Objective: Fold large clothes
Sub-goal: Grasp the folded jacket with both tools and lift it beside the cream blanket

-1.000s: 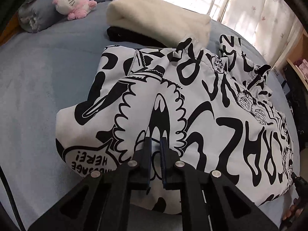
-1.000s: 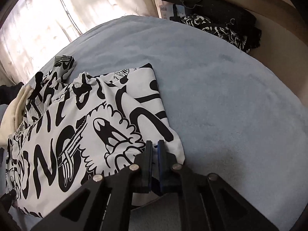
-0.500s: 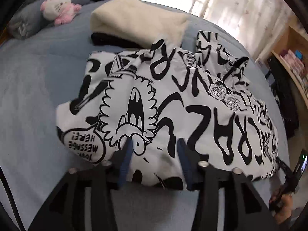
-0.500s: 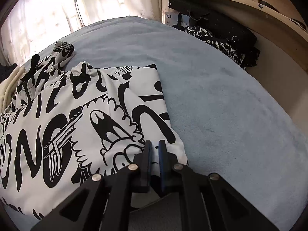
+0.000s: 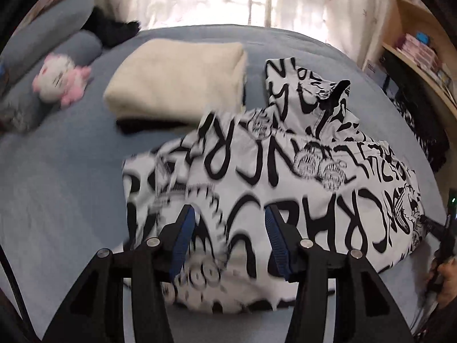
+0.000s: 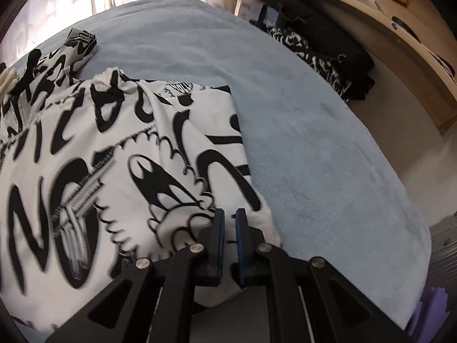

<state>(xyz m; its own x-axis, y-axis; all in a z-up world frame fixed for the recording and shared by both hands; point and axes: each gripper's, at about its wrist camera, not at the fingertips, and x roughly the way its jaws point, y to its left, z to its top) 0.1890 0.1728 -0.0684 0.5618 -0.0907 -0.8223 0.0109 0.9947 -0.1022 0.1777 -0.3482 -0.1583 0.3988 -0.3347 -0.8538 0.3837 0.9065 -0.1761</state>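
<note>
1. The printed garment (image 5: 257,194) lies part-folded on the bed (image 5: 57,177), beside a folded cream blanket (image 5: 177,83).
2. The left tool (image 5: 228,225) hangs above it with jaws apart and nothing between them, apparently after letting go of the fold.
3. The right tool (image 6: 230,228) is clamped on the garment's near corner, likely pinning that edge.

Left tool (image 5: 228,223) open above printed garment (image 5: 285,177) on blue bed (image 5: 57,177).
</note>
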